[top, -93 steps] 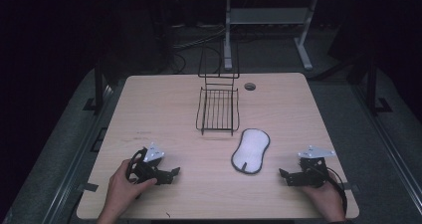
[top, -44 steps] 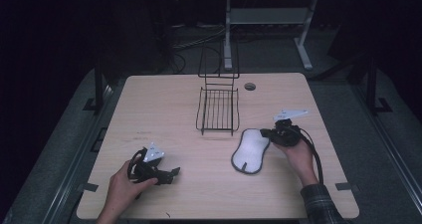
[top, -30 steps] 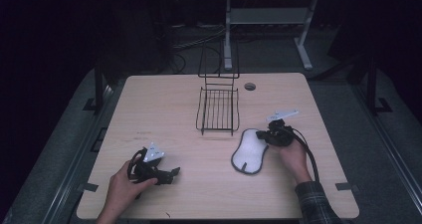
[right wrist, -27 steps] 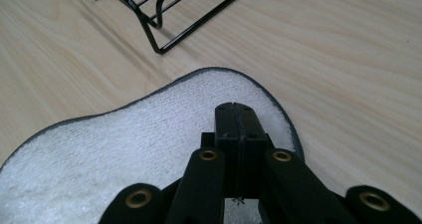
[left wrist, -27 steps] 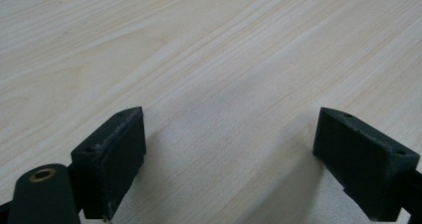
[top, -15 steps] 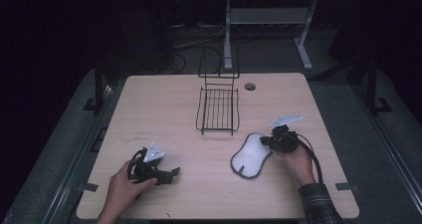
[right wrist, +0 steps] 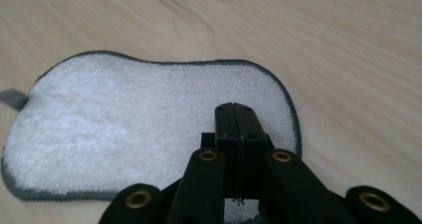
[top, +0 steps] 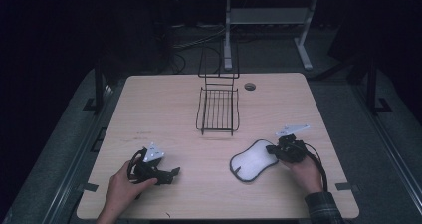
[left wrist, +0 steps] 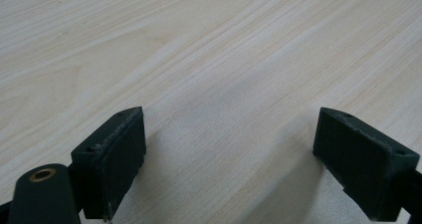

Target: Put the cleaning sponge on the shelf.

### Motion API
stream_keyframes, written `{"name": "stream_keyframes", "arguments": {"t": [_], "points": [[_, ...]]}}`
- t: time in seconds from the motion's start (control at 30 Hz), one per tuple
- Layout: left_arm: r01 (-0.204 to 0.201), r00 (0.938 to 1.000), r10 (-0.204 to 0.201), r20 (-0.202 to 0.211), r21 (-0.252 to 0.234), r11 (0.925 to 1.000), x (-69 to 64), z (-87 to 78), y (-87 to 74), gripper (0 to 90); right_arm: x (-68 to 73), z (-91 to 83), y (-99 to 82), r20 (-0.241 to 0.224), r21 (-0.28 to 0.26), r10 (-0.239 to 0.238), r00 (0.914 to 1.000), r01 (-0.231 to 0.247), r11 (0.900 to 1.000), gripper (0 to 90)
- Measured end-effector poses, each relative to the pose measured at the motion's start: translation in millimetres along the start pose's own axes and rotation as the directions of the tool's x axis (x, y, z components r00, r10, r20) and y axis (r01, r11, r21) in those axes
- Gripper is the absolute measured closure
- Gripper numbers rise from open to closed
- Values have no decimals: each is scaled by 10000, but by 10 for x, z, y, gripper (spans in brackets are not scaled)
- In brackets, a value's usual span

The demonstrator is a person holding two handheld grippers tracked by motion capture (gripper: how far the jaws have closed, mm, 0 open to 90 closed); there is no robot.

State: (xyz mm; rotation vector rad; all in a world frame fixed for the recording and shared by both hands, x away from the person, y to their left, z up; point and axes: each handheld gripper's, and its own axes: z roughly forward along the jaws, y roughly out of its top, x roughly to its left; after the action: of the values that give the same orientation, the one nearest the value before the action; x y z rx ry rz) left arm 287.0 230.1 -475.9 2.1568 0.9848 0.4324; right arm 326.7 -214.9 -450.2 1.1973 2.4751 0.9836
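Our right gripper pressed onto a white pad on the table

From above we see the white pad (top: 253,160) flat on the wooden table (top: 164,109), near its front edge, the right gripper (top: 273,150) at the pad's right end and the left gripper (top: 172,173) well apart, with a wire basket (top: 218,109) farther back; in the left gripper view our jaws stand wide apart over bare wood; in the right gripper view our jaws are pressed together, tips on the pad's (right wrist: 134,129) fleecy face; whether they pinch it we cannot tell.
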Motion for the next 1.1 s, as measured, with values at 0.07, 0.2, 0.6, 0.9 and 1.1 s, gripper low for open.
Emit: {"name": "stream_keyframes", "arguments": {"t": [0.07,0.2,0.6,0.9,1.1], "points": [[12,10000,-12,2,-4,10000,-1,0,0,124,14,-38,-44,-4,20,21,10000,-21,10000,898],[7,10000,-7,1,4,10000,-1,0,0,125,38,-107,-126,-61,18,125,9999,-125,9999,898],[5,10000,-5,1,4,10000,-1,-1,0,125,82,-323,-247,-93,-512,146,9998,-151,9986,898],[-19,10000,19,6,32,10000,1,-3,0,124,-179,-160,-138,-90,-287,359,9993,-361,9989,898],[12,10000,-12,4,4,10000,-1,-1,-1,125,-146,-172,-214,-174,-43,380,9991,-381,9993,898]]}}
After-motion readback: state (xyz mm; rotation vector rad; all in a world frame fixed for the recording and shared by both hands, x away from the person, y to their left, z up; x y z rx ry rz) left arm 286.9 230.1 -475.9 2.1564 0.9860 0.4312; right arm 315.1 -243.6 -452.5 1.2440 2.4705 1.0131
